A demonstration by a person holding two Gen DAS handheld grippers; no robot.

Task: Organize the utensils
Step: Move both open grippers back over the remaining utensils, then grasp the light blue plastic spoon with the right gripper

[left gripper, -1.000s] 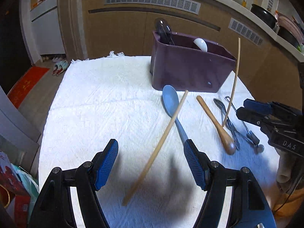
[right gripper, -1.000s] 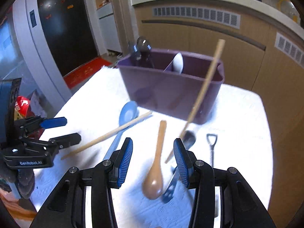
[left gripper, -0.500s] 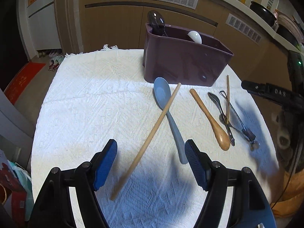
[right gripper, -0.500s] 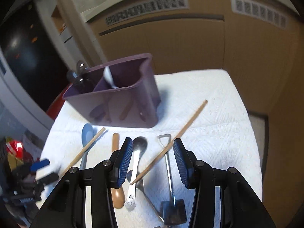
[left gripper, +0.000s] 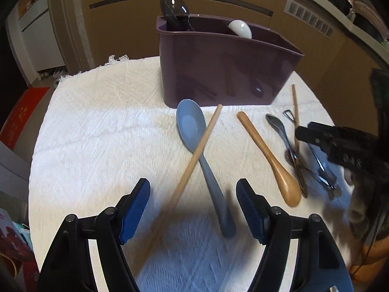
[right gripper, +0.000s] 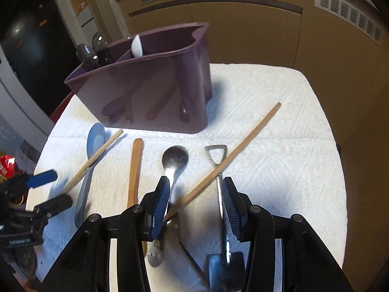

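left hand-held gripper (left gripper: 193,205): jaws apart, nothing clamped; hangs over the lower ends of the blue spoon (left gripper: 194,133) and a wooden chopstick (left gripper: 194,157)
right hand-held gripper (right gripper: 195,202): jaws part-way apart; second chopstick (right gripper: 243,147) runs between them, its near end against the left pad (right gripper: 160,202); right pad clear of it; cannot tell if it is gripped
first chopstick: lies across the blue spoon's handle
second chopstick: slants over the shovel-shaped spoon (right gripper: 220,177)
wooden spoon (right gripper: 135,168): flat on the cloth, between blue spoon and metal spoon (right gripper: 173,163)
purple caddy (right gripper: 150,87): upright at the back of the counter (right gripper: 279,165); dark spoons (right gripper: 93,51) in the left compartment, white spoon (right gripper: 137,46) in the next
cloth: white, covers the counter
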